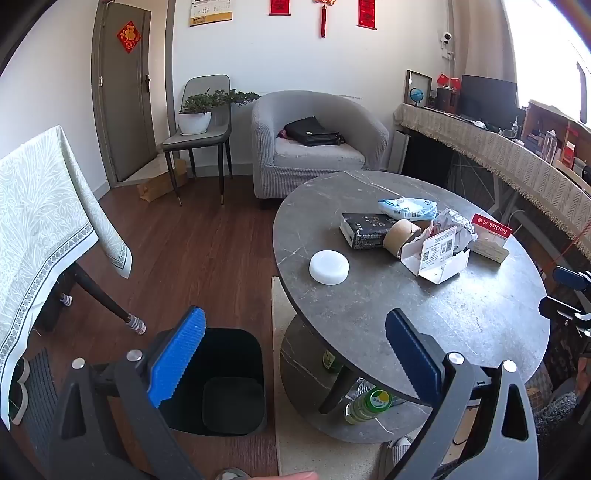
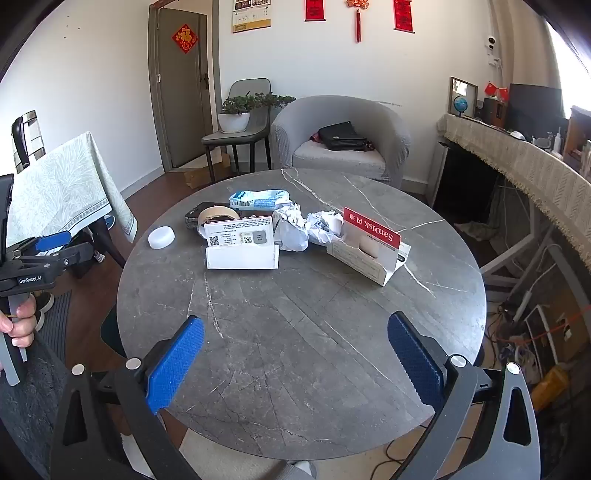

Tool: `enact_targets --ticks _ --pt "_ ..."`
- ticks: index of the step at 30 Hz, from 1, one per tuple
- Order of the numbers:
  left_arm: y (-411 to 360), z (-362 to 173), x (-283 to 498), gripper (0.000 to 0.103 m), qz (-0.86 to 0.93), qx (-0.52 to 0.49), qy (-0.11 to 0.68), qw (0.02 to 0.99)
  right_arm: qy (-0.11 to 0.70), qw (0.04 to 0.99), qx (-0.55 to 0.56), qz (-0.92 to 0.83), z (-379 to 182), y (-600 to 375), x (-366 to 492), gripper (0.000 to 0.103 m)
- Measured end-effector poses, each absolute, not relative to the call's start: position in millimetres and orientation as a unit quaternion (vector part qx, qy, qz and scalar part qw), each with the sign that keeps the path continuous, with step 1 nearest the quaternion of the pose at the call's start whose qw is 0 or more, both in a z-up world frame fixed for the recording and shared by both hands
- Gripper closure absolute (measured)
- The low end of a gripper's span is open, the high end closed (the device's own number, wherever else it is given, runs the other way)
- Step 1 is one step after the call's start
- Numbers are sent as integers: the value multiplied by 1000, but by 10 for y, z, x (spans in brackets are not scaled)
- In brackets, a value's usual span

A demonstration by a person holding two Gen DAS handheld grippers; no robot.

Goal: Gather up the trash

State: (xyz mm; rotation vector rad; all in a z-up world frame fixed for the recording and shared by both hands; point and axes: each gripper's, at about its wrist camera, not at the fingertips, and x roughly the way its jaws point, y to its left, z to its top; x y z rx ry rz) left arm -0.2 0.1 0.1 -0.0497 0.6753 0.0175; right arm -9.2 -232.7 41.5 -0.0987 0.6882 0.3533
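- The crumpled white paper ball [image 2: 295, 230] sits in the trash pile on the round grey stone counter [image 2: 295, 369].
- It looks light and squashy; pinch its middle.
- Both the left gripper [image 1: 295, 360] and right gripper [image 2: 295, 363] have fingers spread wide, holding nothing.
- The black plastic bin [image 1: 225, 384] on the floor is partly hidden.

Domestic living room, lived-in.
Furnished with grey tub armchair [image 2: 341, 142], side chair bearing potted plant [image 2: 236, 114], round stone-look coffee table [image 2: 303, 332], wood-plank floor [image 1: 192, 243]. Hung with red festival decorations [image 2: 357, 18] and wall calendar [image 2: 251, 14]; fringed cloth [image 2: 532, 170] draped over cluttered sideboard; grey interior door [image 2: 183, 88] noted.
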Motion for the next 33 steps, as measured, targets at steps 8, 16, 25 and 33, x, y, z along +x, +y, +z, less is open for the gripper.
enact_targets --ticks 8,16,25,33 --pt "33 61 -9 3 13 -26 333 942 340 923 -49 173 414 -2326 -89 3" --pt "6 20 34 3 11 -22 332 943 341 923 -49 173 415 -2336 -101 3" --pt "-6 24 -5 3 10 -20 331 943 341 922 -50 174 404 -2309 -90 3" --pt "0 28 -8 3 11 -21 331 943 342 921 -56 176 391 -2291 -98 3"
